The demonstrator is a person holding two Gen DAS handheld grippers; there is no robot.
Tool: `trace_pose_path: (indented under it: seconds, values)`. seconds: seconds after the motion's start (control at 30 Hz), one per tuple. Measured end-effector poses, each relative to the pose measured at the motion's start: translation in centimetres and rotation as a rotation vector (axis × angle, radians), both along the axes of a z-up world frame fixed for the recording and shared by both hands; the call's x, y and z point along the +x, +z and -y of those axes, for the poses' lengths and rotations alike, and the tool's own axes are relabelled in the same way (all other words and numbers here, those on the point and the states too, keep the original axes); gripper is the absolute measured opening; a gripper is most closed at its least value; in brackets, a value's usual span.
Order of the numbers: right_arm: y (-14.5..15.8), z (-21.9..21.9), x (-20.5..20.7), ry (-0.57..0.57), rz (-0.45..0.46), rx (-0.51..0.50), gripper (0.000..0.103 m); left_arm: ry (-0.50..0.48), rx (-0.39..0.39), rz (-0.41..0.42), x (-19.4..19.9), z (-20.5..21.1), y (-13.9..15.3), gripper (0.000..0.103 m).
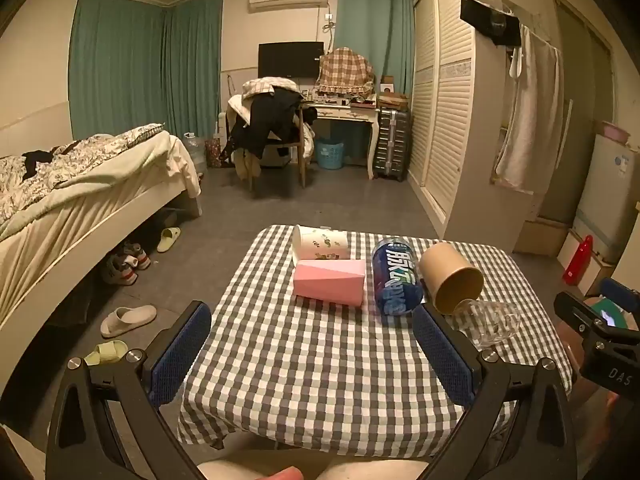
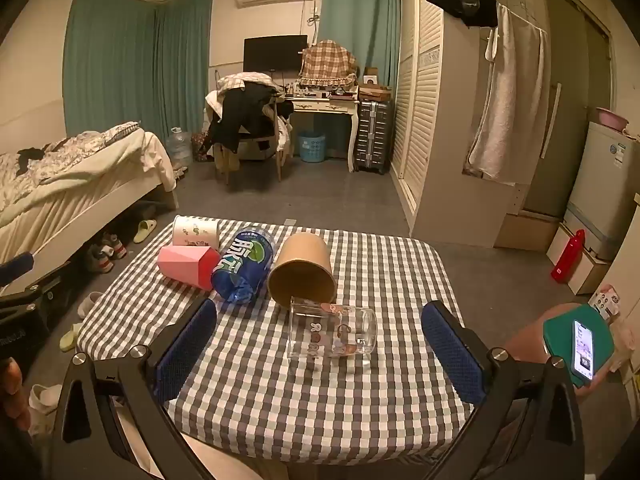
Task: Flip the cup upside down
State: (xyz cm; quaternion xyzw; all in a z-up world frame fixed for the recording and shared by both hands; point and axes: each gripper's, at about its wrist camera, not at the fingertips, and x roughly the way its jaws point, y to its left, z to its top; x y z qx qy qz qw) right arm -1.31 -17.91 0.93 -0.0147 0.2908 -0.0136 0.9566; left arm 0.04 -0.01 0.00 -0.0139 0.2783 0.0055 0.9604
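Bedroom floor, a bed [image 1: 80, 184] at the left and a desk [image 1: 344, 114] at the far wall fill the background of my left wrist view. Below them is a small table with a grey and white checked cloth [image 1: 320, 368]. On it five things lie on their sides. A white printed paper cup [image 1: 320, 244] is at the far edge, and a pink faceted cup [image 1: 330, 282] lies just in front of it, touching it. To the right of them is a blue labelled bottle [image 1: 396, 280], then a brown paper cup [image 1: 452, 278] with its open mouth toward me, and a clear glass cup [image 1: 494, 320] near the right edge, close to the brown one. My left gripper [image 1: 312, 354] is over the near part of the cloth with its blue pads [image 1: 182, 354] wide apart and nothing between them.

From my right wrist view I see the same table [image 2: 320, 408] more from the right. The clear glass cup [image 2: 332, 332] lies on its side in the middle, directly ahead of my right gripper [image 2: 320, 346]; its rim touches or nearly touches the brown paper cup [image 2: 302, 270] behind it. The blue bottle [image 2: 244, 266], the pink cup [image 2: 188, 266] and the white cup [image 2: 196, 232] lie further left. My right gripper is also spread open, holding nothing, with its pads [image 2: 454, 352] on both sides of the glass cup but not touching it. A phone in a green case [image 2: 580, 344] shows at the right edge.
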Motion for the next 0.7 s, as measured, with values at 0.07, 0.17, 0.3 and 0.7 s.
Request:
trace_pose_path:
  seconds: [0.07,0.17,0.3,0.7]
  values:
    - [0.0,0.0,0.0,0.001,-0.006,0.0,0.103,-0.001,-0.003,0.001,0.0,0.0,0.0,0.103]
    - [0.0,0.0,0.1,0.0,-0.006,-0.001,0.103,-0.004,-0.01,-0.001,0.1,-0.6,0.1,0.103]
    - [0.0,-0.1,0.1,0.001,-0.004,-0.007,0.103,-0.002,-0.006,0.0,0.3,-1.2,-0.3,0.103]
    - [-0.1,-0.2,0.5,0.002,-0.005,-0.006,0.103,0.009,0.001,0.0,0.2,-0.5,-0.4,0.103]
